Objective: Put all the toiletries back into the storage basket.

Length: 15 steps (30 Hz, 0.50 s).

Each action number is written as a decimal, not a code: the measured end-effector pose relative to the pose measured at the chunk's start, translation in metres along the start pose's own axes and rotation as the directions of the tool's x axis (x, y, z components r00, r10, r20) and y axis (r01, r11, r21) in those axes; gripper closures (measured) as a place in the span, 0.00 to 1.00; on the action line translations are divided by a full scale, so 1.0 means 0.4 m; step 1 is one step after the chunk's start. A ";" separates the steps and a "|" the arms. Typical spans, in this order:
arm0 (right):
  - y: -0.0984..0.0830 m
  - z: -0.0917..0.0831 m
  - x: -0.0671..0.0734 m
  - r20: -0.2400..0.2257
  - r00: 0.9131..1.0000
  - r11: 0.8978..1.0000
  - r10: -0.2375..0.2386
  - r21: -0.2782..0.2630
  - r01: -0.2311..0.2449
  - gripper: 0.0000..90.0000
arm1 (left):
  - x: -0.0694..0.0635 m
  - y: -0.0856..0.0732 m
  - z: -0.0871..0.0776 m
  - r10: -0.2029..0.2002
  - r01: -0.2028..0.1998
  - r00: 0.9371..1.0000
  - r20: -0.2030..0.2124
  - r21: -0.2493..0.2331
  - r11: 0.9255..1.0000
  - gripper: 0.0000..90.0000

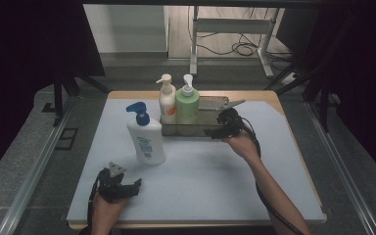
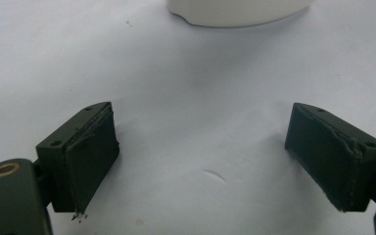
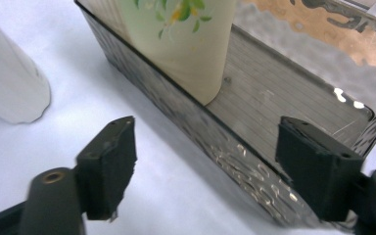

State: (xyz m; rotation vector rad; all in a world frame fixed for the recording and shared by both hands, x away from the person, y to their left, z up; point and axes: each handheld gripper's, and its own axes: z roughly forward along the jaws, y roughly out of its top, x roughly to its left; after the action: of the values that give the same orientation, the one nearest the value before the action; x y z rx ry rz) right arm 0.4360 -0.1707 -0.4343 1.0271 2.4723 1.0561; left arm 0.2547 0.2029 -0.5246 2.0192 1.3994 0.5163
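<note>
A clear plastic tray (image 1: 192, 131) stands at the table's far middle. It holds a cream pump bottle (image 1: 167, 100) and a green pump bottle (image 1: 187, 104), side by side at its left end. A white bottle with a blue pump (image 1: 146, 137) stands on the mat left of the tray. My right gripper (image 1: 215, 125) is open at the tray's front right corner. In the right gripper view (image 3: 205, 152) the tray wall (image 3: 176, 112) runs between the jaws, touching neither, with the green bottle (image 3: 186, 39) beyond. My left gripper (image 1: 134, 187) rests open near the front left, nothing between its jaws (image 2: 200, 142).
A pale mat (image 1: 210, 176) covers the wooden table (image 1: 274, 98). The white bottle's base (image 2: 235, 10) lies just ahead of the left jaws. The tray's right half has bare floor (image 3: 284, 98). Beyond the table are a metal stand (image 1: 193, 44) and floor cables.
</note>
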 end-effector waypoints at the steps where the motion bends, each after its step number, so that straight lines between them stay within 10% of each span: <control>1: -0.004 -0.004 0.001 -0.003 1.000 1.000 0.002 0.001 -0.002 0.20 | 0.000 0.000 0.000 0.000 0.000 1.000 0.000 0.000 1.000 0.13; 15: -0.062 -0.049 0.024 -0.007 0.999 0.999 -0.041 0.004 0.041 0.05 | 0.000 0.001 0.000 0.000 0.000 1.000 0.001 0.004 1.000 0.13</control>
State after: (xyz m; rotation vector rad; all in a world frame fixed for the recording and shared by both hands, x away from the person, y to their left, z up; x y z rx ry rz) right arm 0.4072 -0.1862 -0.4379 0.9710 2.4913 1.0441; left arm 0.2551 0.2030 -0.5242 2.0226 1.4009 0.5129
